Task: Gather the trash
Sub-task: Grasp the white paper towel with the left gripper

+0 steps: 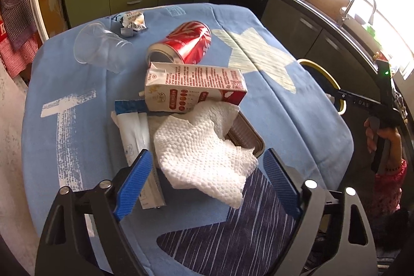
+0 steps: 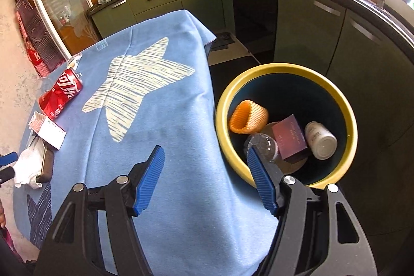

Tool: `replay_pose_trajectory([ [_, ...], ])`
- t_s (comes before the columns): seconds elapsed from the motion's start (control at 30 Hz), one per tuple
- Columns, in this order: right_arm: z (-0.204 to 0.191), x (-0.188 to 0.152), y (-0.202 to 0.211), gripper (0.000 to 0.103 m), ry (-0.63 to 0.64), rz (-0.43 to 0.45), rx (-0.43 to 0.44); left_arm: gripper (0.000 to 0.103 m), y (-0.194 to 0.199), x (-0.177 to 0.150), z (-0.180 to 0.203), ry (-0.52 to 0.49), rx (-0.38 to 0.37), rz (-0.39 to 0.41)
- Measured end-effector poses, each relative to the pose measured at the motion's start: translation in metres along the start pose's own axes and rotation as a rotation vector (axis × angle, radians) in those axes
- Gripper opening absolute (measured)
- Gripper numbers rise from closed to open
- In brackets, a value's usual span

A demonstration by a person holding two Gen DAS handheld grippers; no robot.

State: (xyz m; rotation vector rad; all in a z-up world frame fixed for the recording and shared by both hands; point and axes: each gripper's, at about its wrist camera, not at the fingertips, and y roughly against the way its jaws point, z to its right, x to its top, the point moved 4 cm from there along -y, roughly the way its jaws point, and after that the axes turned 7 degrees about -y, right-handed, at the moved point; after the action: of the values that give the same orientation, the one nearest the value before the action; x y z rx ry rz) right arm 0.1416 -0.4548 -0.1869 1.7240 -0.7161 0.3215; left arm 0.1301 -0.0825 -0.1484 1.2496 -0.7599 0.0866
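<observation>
In the left wrist view my left gripper [image 1: 207, 172] is open, tilted down over a crumpled white paper towel [image 1: 204, 154]. The towel lies between the blue pads [image 1: 137, 183], which do not press on it. It drapes over a brown tray [image 1: 245, 136]. Behind it lie a milk carton [image 1: 194, 89], a red soda can [image 1: 186, 43], a clear plastic cup [image 1: 101, 45], a crumpled wrapper [image 1: 133, 21] and a long white packet [image 1: 139, 146]. My right gripper [image 2: 204, 157] stands open and empty above the table's right edge, beside the yellow-rimmed bin [image 2: 284, 69].
The bin holds an orange foam net [image 2: 248, 120], a purple box [image 2: 292, 139], a white bottle [image 2: 320, 140] and a clear bottle [image 2: 261, 144]. A blue star-patterned cloth [image 2: 168, 107] covers the table. Green kitchen cabinets [image 2: 310, 30] curve behind. A person's hand [image 1: 380, 131] grips the right tool's handle.
</observation>
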Motion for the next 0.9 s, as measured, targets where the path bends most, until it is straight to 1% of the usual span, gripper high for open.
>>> replay_pose_trajectory([
  [0.1, -0.001, -0.002, -0.002, 0.063, -0.001, -0.008, 0.014, 0.082, -0.009, 0.001, 0.001, -0.007, 0.016, -0.022],
  [0.17, 0.000, -0.002, -0.003, 0.063, -0.006, -0.010, 0.018, 0.076, -0.014, 0.002, 0.000, -0.002, 0.022, -0.031],
  [0.2, 0.001, -0.003, -0.004, 0.063, -0.009, -0.013, 0.022, 0.071, -0.015, 0.002, -0.001, 0.003, 0.024, -0.035],
  [0.27, 0.002, -0.003, -0.004, 0.063, -0.014, -0.014, 0.026, 0.061, -0.018, 0.002, -0.004, 0.016, 0.026, -0.043],
  [0.33, 0.003, -0.003, -0.005, 0.063, -0.018, -0.014, 0.032, 0.042, -0.020, 0.002, -0.005, 0.022, 0.029, -0.046],
  [0.37, 0.003, -0.003, -0.004, 0.063, -0.019, -0.012, 0.035, 0.037, -0.020, 0.001, -0.006, 0.023, 0.028, -0.042],
  [0.43, 0.003, -0.002, -0.004, 0.063, -0.021, -0.010, 0.041, 0.017, -0.016, 0.001, -0.006, 0.023, 0.031, -0.035],
  [0.47, 0.003, -0.003, -0.003, 0.063, -0.021, -0.009, 0.043, 0.014, -0.015, 0.001, -0.005, 0.022, 0.026, -0.027],
  [0.53, 0.003, -0.003, -0.003, 0.063, -0.022, -0.006, 0.046, 0.008, -0.009, 0.004, -0.003, 0.011, 0.027, -0.006],
  [0.57, 0.003, -0.004, -0.002, 0.063, -0.025, -0.005, 0.050, 0.007, -0.006, 0.006, -0.001, 0.000, 0.032, 0.008],
  [0.7, 0.004, -0.005, 0.001, 0.063, -0.038, 0.000, 0.056, 0.006, 0.008, 0.016, 0.005, -0.030, 0.048, 0.047],
  [0.9, 0.010, -0.008, 0.010, 0.064, -0.052, 0.015, 0.061, 0.006, 0.051, 0.046, 0.016, -0.107, 0.082, 0.142],
])
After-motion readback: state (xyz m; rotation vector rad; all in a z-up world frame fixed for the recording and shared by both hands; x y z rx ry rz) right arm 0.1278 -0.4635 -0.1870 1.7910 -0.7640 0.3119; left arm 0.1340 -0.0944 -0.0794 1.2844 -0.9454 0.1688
